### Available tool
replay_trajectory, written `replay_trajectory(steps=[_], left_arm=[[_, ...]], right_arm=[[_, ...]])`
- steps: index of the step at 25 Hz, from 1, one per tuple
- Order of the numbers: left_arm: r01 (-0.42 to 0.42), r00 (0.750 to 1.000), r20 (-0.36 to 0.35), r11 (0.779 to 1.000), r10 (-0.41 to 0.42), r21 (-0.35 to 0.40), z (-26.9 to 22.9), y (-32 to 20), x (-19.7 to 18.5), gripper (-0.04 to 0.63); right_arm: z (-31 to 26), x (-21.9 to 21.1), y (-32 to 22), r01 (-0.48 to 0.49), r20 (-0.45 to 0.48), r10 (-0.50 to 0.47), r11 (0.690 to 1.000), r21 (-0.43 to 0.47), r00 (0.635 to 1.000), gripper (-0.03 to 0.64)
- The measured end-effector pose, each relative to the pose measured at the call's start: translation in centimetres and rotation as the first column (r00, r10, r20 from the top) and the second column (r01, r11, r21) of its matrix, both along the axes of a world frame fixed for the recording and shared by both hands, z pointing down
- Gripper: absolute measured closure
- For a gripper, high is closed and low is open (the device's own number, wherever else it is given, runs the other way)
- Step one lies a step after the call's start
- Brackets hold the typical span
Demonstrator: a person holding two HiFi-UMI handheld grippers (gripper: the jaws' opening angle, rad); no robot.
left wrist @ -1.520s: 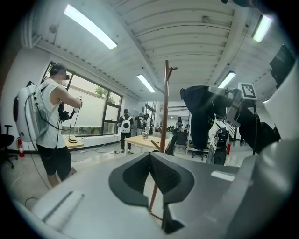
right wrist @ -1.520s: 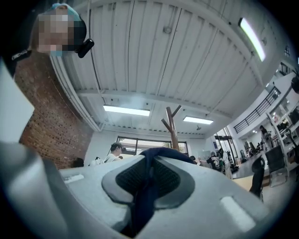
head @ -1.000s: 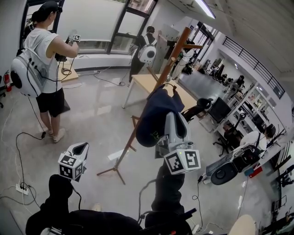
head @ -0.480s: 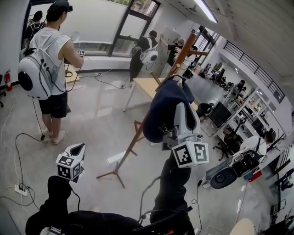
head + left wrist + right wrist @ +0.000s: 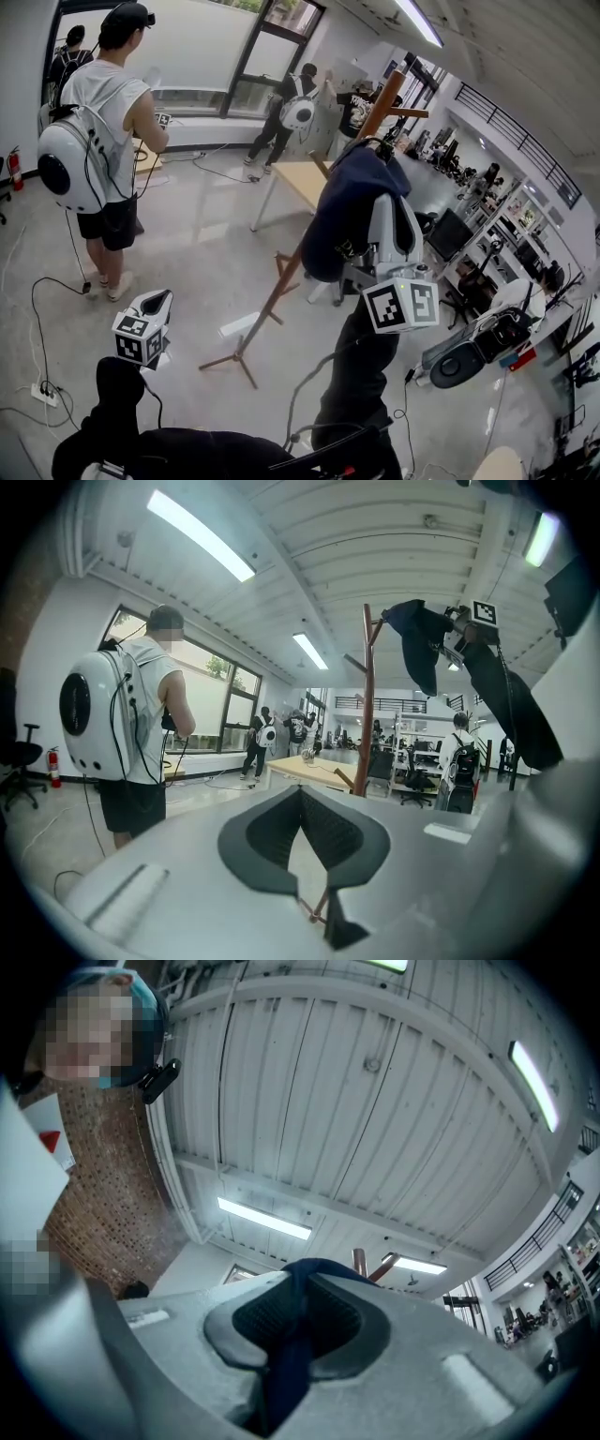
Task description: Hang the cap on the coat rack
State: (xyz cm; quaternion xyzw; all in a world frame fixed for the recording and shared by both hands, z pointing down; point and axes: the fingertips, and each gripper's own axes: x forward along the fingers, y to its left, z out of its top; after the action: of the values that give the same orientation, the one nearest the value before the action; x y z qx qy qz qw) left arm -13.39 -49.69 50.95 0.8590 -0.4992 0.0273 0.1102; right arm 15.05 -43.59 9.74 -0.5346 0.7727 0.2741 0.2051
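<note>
At far left of the head view, we note a person point(image 5: 98, 103) in a white sleeveless top carrying a white domed backpack point(image 5: 64, 159). Lower down, the left gripper point(image 5: 161, 302) is held low over the floor, well apart from the rack. Its jaws meet at the tips with nothing between them, as the left gripper view point(image 5: 300, 794) confirms. The left cube point(image 5: 136, 339) bears black-and-white square code markers, the only print we can make out.

Moving right, the wooden coat rack point(image 5: 279, 291) stands on splayed feet, with short pegs near its top. The navy cap point(image 5: 342, 211) hangs high, just beside those upper pegs; we cannot tell whether it touches one. From the left gripper view, the cap point(image 5: 417, 644) sits to the right of the pole point(image 5: 366, 696).

Farther right, the right gripper point(image 5: 375, 202) points upward, jaws narrow and clamped on the cap's fabric point(image 5: 291, 1363). The right cube point(image 5: 401, 305) carries the same square markers.
</note>
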Motion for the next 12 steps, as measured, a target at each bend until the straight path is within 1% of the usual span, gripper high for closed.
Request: replay_trajectory(steps=[5, 12], left_arm=[[-0.011, 1.000, -0.002, 1.000, 0.011, 0.012, -0.3, -1.1, 0.2, 0.594], [-0.014, 1.000, -0.008, 1.000, 0.015, 0.014, -0.4, -2.1, 0.5, 0.594]], right_arm=[[-0.6, -0.1, -1.0, -0.003, -0.003, 0.003, 1.000, 0.008, 1.000, 0.565], [-0.4, 0.3, -2.3, -0.010, 0.002, 0.010, 1.000, -0.006, 1.000, 0.565]])
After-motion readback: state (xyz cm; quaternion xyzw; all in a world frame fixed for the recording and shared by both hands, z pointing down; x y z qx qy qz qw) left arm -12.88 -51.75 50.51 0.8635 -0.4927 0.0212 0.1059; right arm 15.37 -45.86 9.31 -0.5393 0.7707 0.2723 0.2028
